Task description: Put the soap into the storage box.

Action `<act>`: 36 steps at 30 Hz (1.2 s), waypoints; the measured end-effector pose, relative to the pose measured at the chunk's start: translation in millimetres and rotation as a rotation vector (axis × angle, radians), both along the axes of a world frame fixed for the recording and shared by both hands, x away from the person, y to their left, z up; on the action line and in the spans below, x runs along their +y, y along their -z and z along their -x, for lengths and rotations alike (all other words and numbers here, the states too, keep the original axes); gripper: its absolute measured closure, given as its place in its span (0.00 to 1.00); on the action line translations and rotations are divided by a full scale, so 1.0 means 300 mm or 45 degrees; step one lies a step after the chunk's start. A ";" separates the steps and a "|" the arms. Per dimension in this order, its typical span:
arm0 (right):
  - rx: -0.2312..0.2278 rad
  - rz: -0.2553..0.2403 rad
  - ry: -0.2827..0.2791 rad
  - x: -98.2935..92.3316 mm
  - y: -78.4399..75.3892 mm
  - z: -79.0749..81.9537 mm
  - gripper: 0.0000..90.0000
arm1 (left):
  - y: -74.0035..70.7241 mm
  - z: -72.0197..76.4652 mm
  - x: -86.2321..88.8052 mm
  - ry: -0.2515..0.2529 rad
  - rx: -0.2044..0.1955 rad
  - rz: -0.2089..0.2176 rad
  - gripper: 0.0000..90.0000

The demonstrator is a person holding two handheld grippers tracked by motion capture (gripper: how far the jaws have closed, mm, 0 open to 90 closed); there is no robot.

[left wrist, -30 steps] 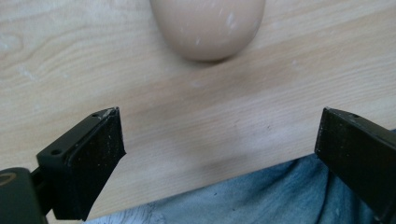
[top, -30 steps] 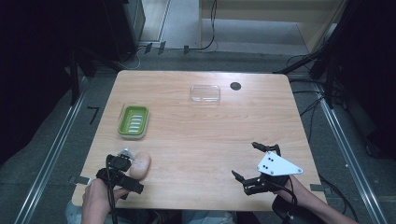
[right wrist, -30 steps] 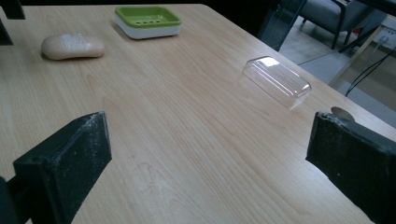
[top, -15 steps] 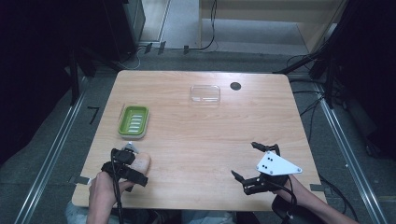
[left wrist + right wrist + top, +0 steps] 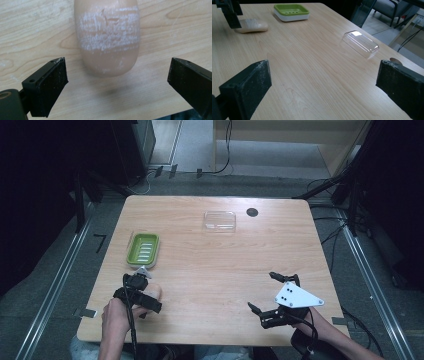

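A beige soap bar (image 5: 156, 293) lies near the table's front left corner. Over it my left gripper (image 5: 142, 292) points down and stands open. In the left gripper view the soap bar (image 5: 107, 37) has a whitish scuffed top, and its near end lies between the two black jaws of that gripper (image 5: 117, 68) without touching either. A green soap dish (image 5: 143, 249) sits just beyond, with nothing in it. A clear plastic lid (image 5: 220, 220) rests at the far middle. My right gripper (image 5: 261, 290) hovers open at the front right, and nothing is between its jaws (image 5: 324, 67).
A small dark round hole (image 5: 252, 212) sits beside the lid. The right gripper view takes in the soap bar (image 5: 252, 25), the dish (image 5: 291, 11), the lid (image 5: 360, 43) and the left gripper (image 5: 229, 12). The table's front edge runs close to both hands.
My left gripper has shifted forward and over the soap bar, so the bar now lies between its open jaws. The right gripper has stayed where it was.
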State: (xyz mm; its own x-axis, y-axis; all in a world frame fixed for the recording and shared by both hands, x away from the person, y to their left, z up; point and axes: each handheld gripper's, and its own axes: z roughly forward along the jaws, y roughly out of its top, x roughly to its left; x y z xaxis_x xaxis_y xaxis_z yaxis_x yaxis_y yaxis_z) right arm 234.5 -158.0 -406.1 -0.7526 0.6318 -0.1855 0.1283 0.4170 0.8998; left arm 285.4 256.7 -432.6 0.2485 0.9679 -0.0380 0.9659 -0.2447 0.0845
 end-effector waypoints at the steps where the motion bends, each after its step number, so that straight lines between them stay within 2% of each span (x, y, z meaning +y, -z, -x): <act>1: 0.001 0.001 -0.002 0.000 0.000 0.000 0.00 | 0.001 -0.006 -0.002 0.001 0.008 0.003 0.03; 9: 0.002 -0.002 0.000 -0.003 -0.001 0.000 0.00 | 0.019 -0.030 -0.008 -0.010 0.017 -0.015 0.03; 20: -0.001 -0.002 -0.001 -0.003 -0.001 -0.001 0.00 | 0.029 -0.081 -0.008 -0.027 0.001 -0.010 0.05; 27: -0.002 -0.004 0.001 -0.003 -0.001 -0.001 0.00 | 0.044 -0.107 -0.010 -0.022 0.010 -0.012 0.05; 31: -0.001 -0.003 -0.002 -0.003 -0.001 -0.001 0.00 | 0.053 -0.116 -0.008 -0.039 0.003 -0.014 0.09; 32: -0.001 -0.003 -0.002 -0.003 -0.001 -0.001 0.00 | 0.054 -0.116 -0.007 -0.038 0.005 -0.017 0.13; 36: -0.002 -0.005 0.000 -0.003 -0.001 -0.001 0.00 | 0.057 -0.117 -0.007 -0.044 0.008 -0.018 0.15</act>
State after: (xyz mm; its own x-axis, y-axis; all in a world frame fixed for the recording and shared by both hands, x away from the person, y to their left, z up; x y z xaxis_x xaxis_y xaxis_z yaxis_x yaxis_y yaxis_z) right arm 234.8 -159.0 -405.8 -0.7525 0.6324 -0.1841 0.1269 0.4135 0.9016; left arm 320.6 254.7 -449.7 0.2146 0.9764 -0.0255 0.9743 -0.2122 0.0754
